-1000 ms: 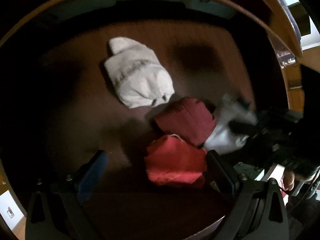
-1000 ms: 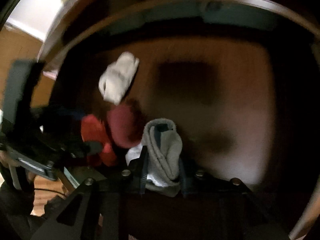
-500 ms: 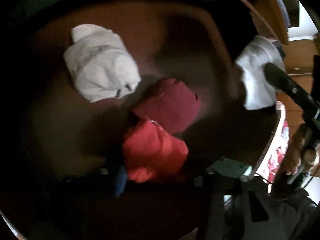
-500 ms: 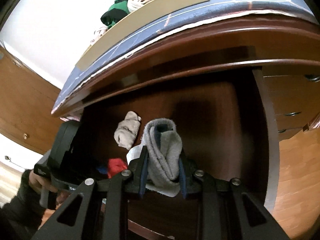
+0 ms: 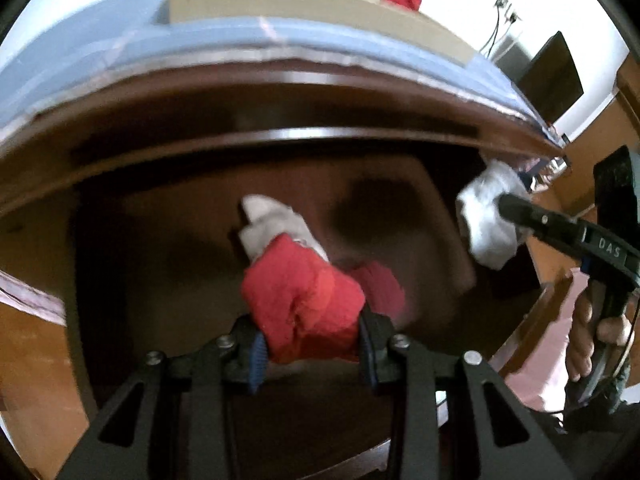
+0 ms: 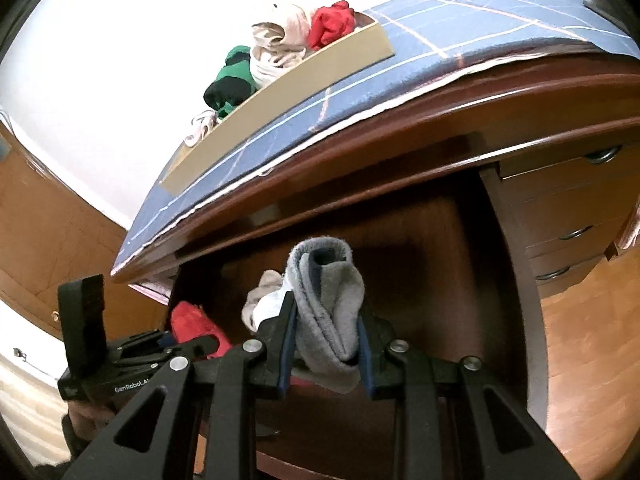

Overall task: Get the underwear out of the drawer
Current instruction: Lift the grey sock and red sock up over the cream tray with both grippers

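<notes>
**Both claws up out of the drawer, each with a garment**

Since a second ago the two cameras have risen from deep inside the drawer (image 6: 440,248), so the dresser's top edge and the blue checked cloth (image 6: 360,92) now fill the upper half of each view. The left gripper (image 5: 310,344), wide then, is closing its jaws on the bright red underwear (image 5: 304,300), which bulges between the pads at lower centre. The right gripper (image 6: 326,344) is clenched on a grey rolled garment (image 6: 328,300).

On the drawer floor, a pale bundle (image 5: 276,228) and a dark red piece (image 5: 380,288) lie behind the red one; the floor's right half is bare dark wood. The drawer's right wall sits close beside the right claw in the left view.

Writing: "DAS" on the right tool's body (image 5: 608,250) at the right edge of the left view; "GenRobot" on the left tool (image 6: 132,390) at lower left of the right view.

Only the right view clearly shows the cardboard tray (image 6: 304,80) of clothes on the cloth and the closed side drawers (image 6: 572,220) at the right. Only the left view shows a hand (image 5: 592,332) on the right tool's grip.
</notes>
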A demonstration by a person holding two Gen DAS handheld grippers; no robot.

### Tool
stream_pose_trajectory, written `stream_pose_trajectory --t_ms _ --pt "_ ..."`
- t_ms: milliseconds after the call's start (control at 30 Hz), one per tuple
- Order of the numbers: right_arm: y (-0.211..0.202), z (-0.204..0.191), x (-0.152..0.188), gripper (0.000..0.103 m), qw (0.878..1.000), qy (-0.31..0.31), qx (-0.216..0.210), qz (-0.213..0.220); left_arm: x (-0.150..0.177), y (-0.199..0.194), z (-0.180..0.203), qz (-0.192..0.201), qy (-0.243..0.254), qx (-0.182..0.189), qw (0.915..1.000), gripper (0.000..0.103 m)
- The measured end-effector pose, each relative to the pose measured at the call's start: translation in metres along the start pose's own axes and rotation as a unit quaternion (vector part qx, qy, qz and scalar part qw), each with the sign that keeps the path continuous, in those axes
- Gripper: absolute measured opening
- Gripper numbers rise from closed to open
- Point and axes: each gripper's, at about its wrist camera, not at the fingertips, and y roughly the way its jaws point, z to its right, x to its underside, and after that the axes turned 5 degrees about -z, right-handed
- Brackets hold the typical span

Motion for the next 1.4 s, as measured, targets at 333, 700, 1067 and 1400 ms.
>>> stream_pose_trajectory --t_ms 333,700,1067,1400 --pt "-0.02 -0.019 0.02 0.028 0.999 -0.018 0.027 0.039 0.009 -0.033 0.017 0.075 0.015 -0.022 0.9968 0.036" --pt "-0.056 -0.049 0.038 0.028 0.994 -0.054 0.032 0.091 0.031 -0.075 0.027 0.138 0.029 -0.023 0.9897 0.036" --pt "-0.098 -0.086 0.043 0.028 0.984 -0.099 0.025 0.143 0.038 -0.123 0.038 0.201 0.046 -0.033 0.978 0.036" --pt "-0.118 -0.128 0.025 0.029 0.971 -0.151 0.013 0.185 0.024 -0.157 0.053 0.255 0.064 -0.071 0.9622 0.036"
